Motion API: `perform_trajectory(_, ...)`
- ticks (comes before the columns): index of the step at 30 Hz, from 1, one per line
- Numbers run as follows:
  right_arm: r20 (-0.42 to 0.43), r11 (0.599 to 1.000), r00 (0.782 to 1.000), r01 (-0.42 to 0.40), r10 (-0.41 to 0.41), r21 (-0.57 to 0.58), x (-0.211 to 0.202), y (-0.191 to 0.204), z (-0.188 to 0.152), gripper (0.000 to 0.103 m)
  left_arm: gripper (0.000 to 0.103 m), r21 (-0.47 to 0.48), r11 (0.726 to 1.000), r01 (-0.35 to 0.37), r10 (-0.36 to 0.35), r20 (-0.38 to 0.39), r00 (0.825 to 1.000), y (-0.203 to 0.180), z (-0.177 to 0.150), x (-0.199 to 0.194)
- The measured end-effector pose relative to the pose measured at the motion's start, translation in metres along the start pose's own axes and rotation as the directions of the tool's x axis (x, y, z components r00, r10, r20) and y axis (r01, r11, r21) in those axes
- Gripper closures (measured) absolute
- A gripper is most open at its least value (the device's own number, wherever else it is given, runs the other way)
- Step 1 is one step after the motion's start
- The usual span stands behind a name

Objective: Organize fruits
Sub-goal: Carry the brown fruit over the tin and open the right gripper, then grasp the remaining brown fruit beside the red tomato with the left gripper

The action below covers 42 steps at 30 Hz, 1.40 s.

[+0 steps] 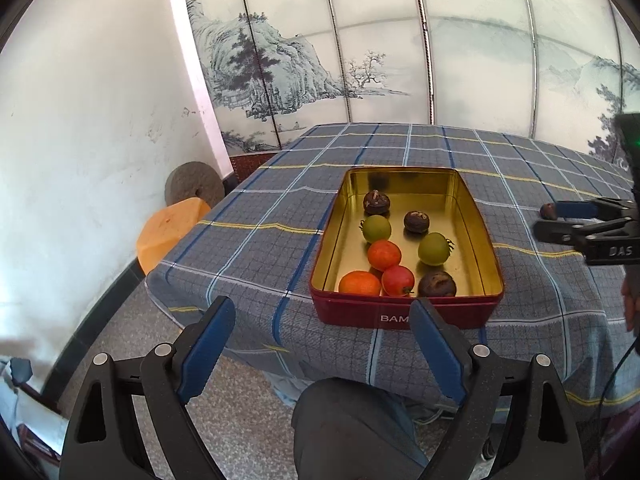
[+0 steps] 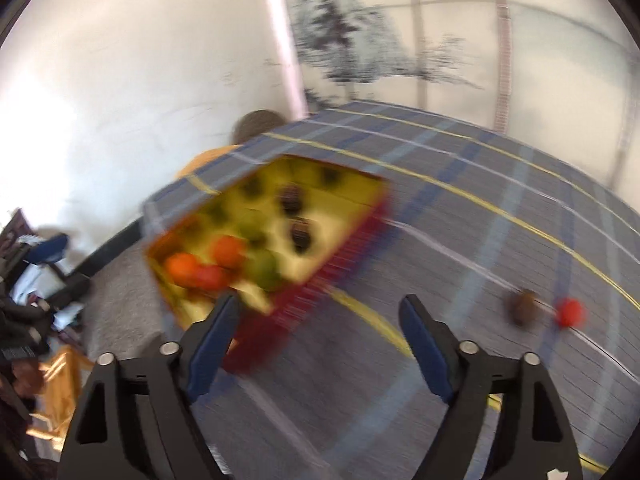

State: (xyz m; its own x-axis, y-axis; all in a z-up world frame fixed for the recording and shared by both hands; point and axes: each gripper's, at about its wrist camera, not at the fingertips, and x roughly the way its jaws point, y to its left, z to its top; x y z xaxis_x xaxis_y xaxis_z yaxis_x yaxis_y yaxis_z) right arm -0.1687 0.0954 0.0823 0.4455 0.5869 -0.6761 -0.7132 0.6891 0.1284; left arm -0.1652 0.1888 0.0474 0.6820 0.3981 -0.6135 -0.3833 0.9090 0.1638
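Note:
A red tin with a gold inside (image 1: 472, 200) stands on the plaid tablecloth and holds several fruits: two green (image 1: 376, 228), two orange (image 1: 384, 255), one red (image 1: 397, 281) and three dark brown (image 1: 376, 202). My left gripper (image 1: 322, 320) is open and empty, held off the table's near edge in front of the tin. My right gripper (image 2: 320, 320) is open and empty above the cloth just right of the tin (image 2: 360, 232); it also shows in the left wrist view (image 1: 548, 220). A brown fruit (image 2: 524, 306) and a red fruit (image 2: 570, 312) lie loose on the cloth to its right. The right wrist view is blurred.
The plaid-covered table (image 1: 260, 248) stands against a painted folding screen (image 1: 320, 60) and a white wall. An orange stool (image 1: 172, 228) and a grey round stone (image 1: 194, 186) sit left of the table. My knee (image 1: 348, 428) is below the near edge.

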Motion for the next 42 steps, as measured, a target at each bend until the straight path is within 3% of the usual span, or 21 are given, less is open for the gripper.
perform_trajectory(3, -0.015, 0.991, 0.994, 0.111, -0.11, 0.074, -0.019, -0.053, -0.019, 0.016, 0.014, 0.021, 1.0, 0.003, -0.003, 0.0, 1.0, -0.009, 0.001, -0.001)
perform_trajectory(5, -0.047, 0.968, 0.975, 0.222, -0.218, 0.116, -0.029, -0.089, -0.032, 0.009, 0.013, 0.042, 0.999, 0.006, -0.006, 0.0, 1.0, -0.017, 0.002, -0.003)
perform_trajectory(7, -0.102, 0.934, 0.946, 0.32, -0.307, 0.156, -0.038, -0.129, -0.046, 0.001, 0.013, 0.074, 0.997, 0.011, -0.011, 0.002, 1.0, -0.029, 0.005, -0.004)
perform_trajectory(11, -0.21, 0.873, 0.891, 0.443, -0.403, 0.204, -0.044, -0.189, -0.071, 0.001, 0.013, 0.141, 0.99, 0.03, -0.03, 0.001, 1.0, -0.053, 0.012, -0.006)
perform_trajectory(14, -0.277, 0.827, 0.846, 0.518, -0.457, 0.22, -0.047, -0.224, -0.088, 0.0, 0.013, 0.192, 0.977, 0.093, -0.092, -0.014, 0.996, -0.075, 0.021, -0.005)
perform_trajectory(15, -0.267, 0.824, 0.855, 0.507, -0.444, 0.252, -0.051, -0.235, -0.092, 0.0, 0.013, 0.203, 0.971, 0.13, -0.128, -0.019, 0.992, -0.084, 0.025, -0.005)
perform_trajectory(18, -0.279, 0.791, 0.839, 0.537, -0.467, 0.292, -0.059, -0.258, -0.099, 0.0, 0.013, 0.219, 0.953, 0.208, -0.209, -0.018, 0.978, -0.109, 0.04, -0.003)
perform_trajectory(20, -0.281, 0.786, 0.846, 0.527, -0.452, 0.322, -0.061, -0.271, -0.101, 0.001, 0.013, 0.219, 0.939, 0.266, -0.272, -0.002, 0.962, -0.126, 0.052, -0.001)
perform_trajectory(23, -0.254, 0.772, 0.845, 0.534, -0.472, 0.345, -0.065, -0.278, -0.105, 0.0, 0.013, 0.21, 0.911, 0.355, -0.363, -0.003, 0.932, -0.156, 0.07, 0.009)
perform_trajectory(27, -0.25, 0.77, 0.844, 0.535, -0.474, 0.346, -0.065, -0.277, -0.105, 0.0, 0.013, 0.209, 0.865, 0.456, -0.453, -0.066, 0.889, -0.204, 0.094, 0.04)
perform_trajectory(29, -0.25, 0.771, 0.845, 0.535, -0.474, 0.346, -0.065, -0.276, -0.105, 0.0, 0.013, 0.234, 0.852, 0.468, -0.465, -0.073, 0.882, -0.226, 0.102, 0.054)
perform_trajectory(31, -0.25, 0.77, 0.844, 0.535, -0.474, 0.346, -0.065, -0.279, -0.104, 0.0, 0.013, 0.266, 0.851, 0.454, -0.45, -0.078, 0.89, -0.247, 0.108, 0.07)
perform_trajectory(33, -0.25, 0.771, 0.845, 0.535, -0.474, 0.347, -0.065, -0.278, -0.104, 0.0, 0.013, 0.277, 0.821, 0.499, -0.489, -0.11, 0.865, -0.267, 0.114, 0.088)
perform_trajectory(36, -0.25, 0.771, 0.845, 0.534, -0.473, 0.348, -0.065, -0.279, -0.104, 0.0, 0.015, 0.256, 0.807, 0.532, -0.51, -0.151, 0.847, -0.287, 0.119, 0.116)
perform_trajectory(39, -0.25, 0.77, 0.845, 0.534, -0.473, 0.348, -0.065, -0.279, -0.104, 0.0, 0.016, 0.244, 0.82, 0.518, -0.493, -0.161, 0.855, -0.302, 0.121, 0.14)
perform_trajectory(42, -0.25, 0.77, 0.845, 0.534, -0.473, 0.348, -0.065, -0.279, -0.104, 0.0, 0.024, 0.222, 0.82, 0.527, -0.498, -0.178, 0.849, -0.309, 0.118, 0.158)
